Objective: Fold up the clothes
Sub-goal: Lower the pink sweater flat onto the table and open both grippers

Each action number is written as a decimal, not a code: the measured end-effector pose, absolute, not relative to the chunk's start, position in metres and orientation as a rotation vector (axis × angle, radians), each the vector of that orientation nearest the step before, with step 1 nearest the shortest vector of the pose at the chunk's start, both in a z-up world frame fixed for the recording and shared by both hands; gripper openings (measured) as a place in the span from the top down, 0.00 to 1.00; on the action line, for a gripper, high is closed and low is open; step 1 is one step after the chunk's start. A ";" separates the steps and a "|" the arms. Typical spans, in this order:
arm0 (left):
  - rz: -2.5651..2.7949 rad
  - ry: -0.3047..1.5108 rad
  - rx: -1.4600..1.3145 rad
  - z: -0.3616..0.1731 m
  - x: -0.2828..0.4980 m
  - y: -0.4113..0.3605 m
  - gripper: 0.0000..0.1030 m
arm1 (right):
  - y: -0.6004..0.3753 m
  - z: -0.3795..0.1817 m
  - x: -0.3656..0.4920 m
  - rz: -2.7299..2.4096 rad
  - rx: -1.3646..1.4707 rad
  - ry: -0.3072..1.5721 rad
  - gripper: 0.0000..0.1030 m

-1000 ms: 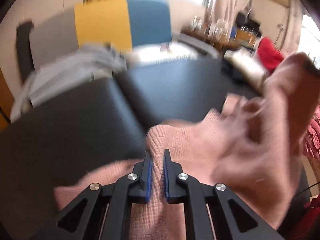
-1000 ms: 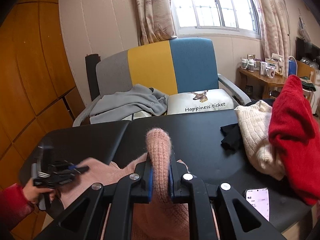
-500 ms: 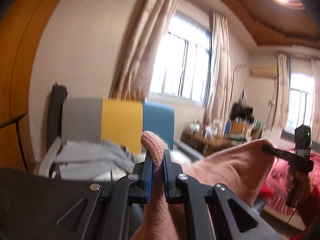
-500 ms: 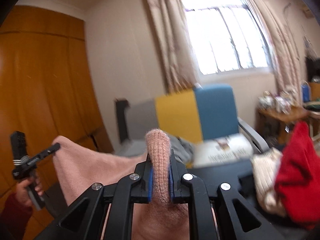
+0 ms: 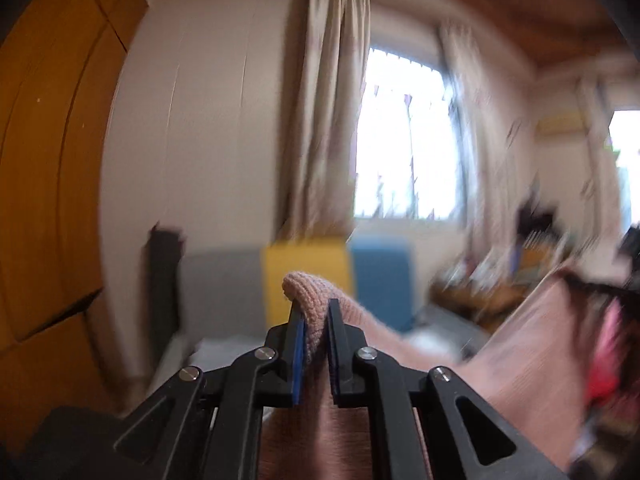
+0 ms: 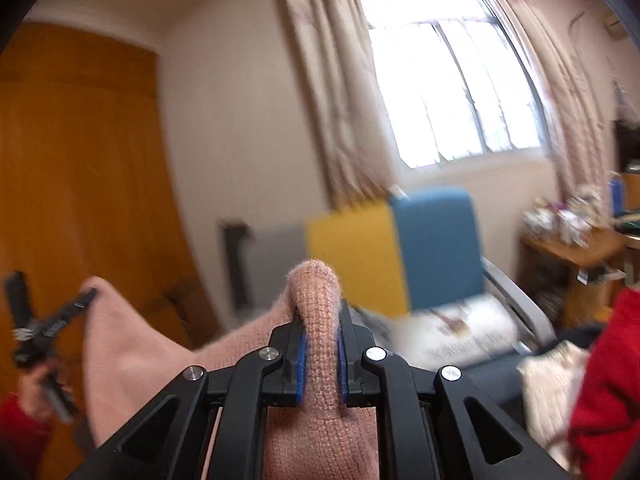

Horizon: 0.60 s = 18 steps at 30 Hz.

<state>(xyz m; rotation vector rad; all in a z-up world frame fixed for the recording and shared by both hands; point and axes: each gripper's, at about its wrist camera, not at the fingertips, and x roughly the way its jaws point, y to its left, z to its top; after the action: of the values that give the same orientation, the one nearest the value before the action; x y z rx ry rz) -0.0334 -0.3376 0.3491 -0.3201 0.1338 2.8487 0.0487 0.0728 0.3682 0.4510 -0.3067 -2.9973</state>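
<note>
A pink knitted sweater hangs in the air, stretched between both grippers. My left gripper is shut on a bunched fold of it, which pokes up above the blue pads. My right gripper is shut on another fold of the same pink sweater. The right wrist view shows the left gripper at far left, held by a hand in a red sleeve, pinching the sweater's far corner. In the left wrist view the right gripper is a dark blur at far right.
A grey, yellow and blue chair stands ahead under a curtained window. A red garment and a cream knit lie at the right. A wooden wardrobe is at the left, a cluttered side table at the far right.
Both grippers have risen with the sweater, lifting it off the black table into the air. The table has dropped out of view and the views now tilt up toward the wall and window.
</note>
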 end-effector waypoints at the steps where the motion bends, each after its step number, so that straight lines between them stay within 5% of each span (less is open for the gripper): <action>1: 2.851 0.153 -0.429 0.318 -0.058 -0.334 0.90 | 0.073 0.344 0.027 -3.011 0.550 -0.302 0.88; 9: 2.698 0.040 -1.110 0.111 -0.120 -0.303 0.89 | 0.045 0.114 -0.072 -2.800 1.450 -0.131 0.80; 12: 2.642 -0.002 -1.142 0.092 -0.104 -0.298 0.83 | 0.048 0.097 -0.051 -2.789 1.458 -0.140 0.72; 15: 2.624 -0.093 -1.079 0.100 -0.069 -0.313 0.80 | 0.057 0.119 -0.016 -2.835 1.321 -0.082 0.43; 18: 2.638 -0.220 -1.048 0.108 -0.033 -0.334 0.76 | 0.056 0.128 0.030 -2.815 1.263 0.026 0.40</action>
<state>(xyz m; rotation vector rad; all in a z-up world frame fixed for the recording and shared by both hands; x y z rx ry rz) -0.0331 -0.3345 0.1079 -1.0480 -0.2204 2.6381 0.0301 0.0560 0.1277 1.2627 0.0263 -2.8154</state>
